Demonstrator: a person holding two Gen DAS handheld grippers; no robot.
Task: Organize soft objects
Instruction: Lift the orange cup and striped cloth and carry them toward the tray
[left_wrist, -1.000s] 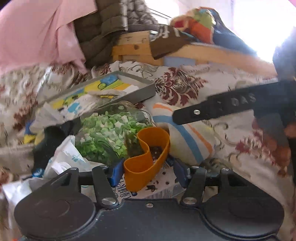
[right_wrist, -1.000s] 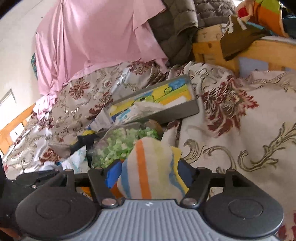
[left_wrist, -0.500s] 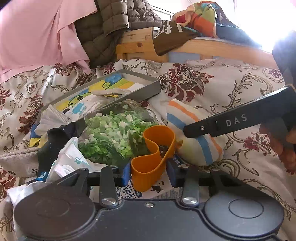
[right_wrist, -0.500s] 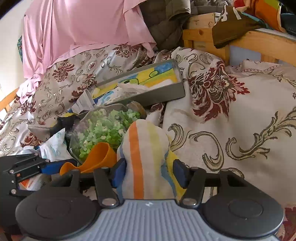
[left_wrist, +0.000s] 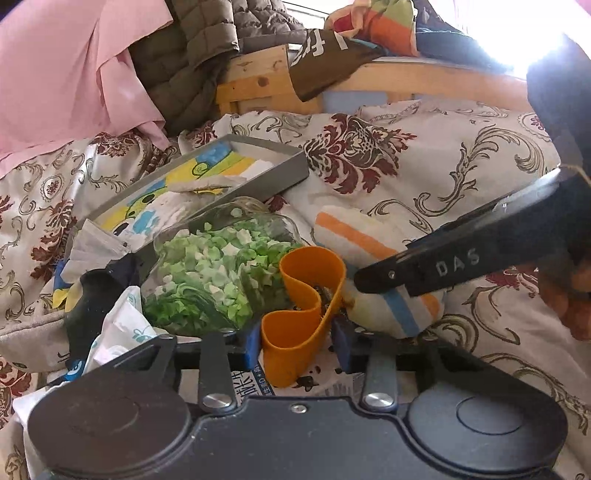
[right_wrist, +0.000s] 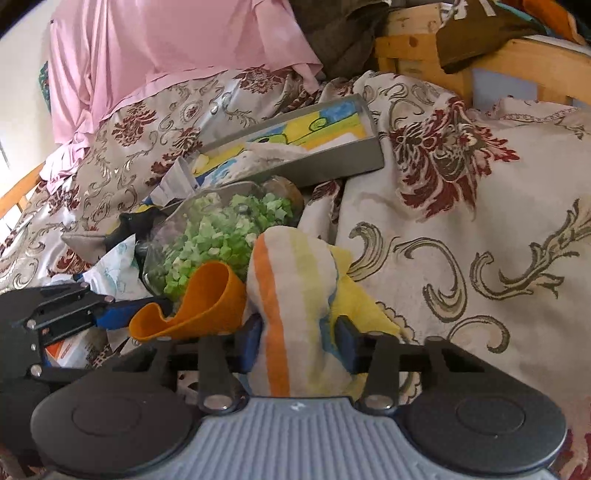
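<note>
My left gripper is shut on a soft orange silicone cup, squeezing it into an S-shape. The cup also shows in the right wrist view, with the left gripper's blue fingers on it. My right gripper is shut on a striped cloth bundle with orange, yellow and blue stripes. In the left wrist view the bundle lies just right of the cup, partly behind the right gripper's black body.
A clear bag of green pieces lies behind the cup. A grey tray with a colourful cloth sits further back. Tissue packs and a black item lie left. A floral bedspread covers the bed; wooden frame behind.
Both grippers have closed in: the left squeezes the orange cup tighter and the right pinches the striped bundle. Both views have shifted slightly downward and closer to the bed.
</note>
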